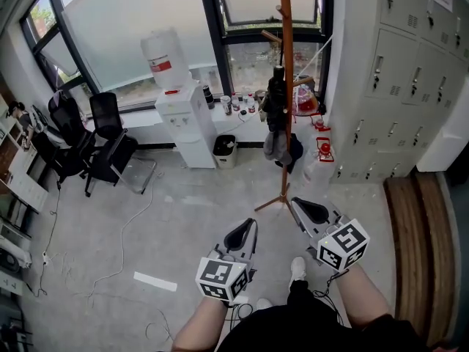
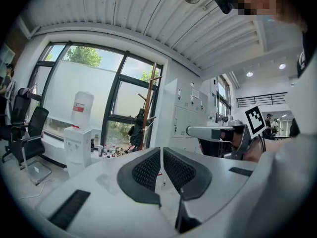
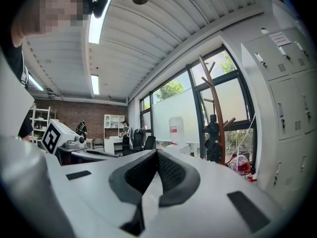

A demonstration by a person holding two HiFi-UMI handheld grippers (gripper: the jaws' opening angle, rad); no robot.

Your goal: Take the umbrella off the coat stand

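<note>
two grippers show at the bottom of the head view, each with one marker cube at its rear. the left gripper (image 1: 248, 231) has its two jaws closed, the ribbed pads meeting with only a thin slit and nothing between them. the right gripper (image 1: 306, 207) is likewise closed and empty, its two pads meeting at the tips. both point level across the floor toward the window wall, side by side and apart from each other.

one wooden coat stand (image 1: 287, 86) stands ahead of them by the window, just left of the grey lockers (image 1: 399, 72). one black folded umbrella (image 1: 276, 100) hangs against its pole about midway up, well apart from both grippers. a grey and dark bundle (image 1: 281, 147) hangs just below it.

left of the stand are one white water dispenser (image 1: 189, 123) carrying one bottle (image 1: 165, 59), and one small bin (image 1: 224, 151) beside it. at least two black office chairs (image 1: 110, 141) stand at the far left; the exact count cannot be told.
</note>
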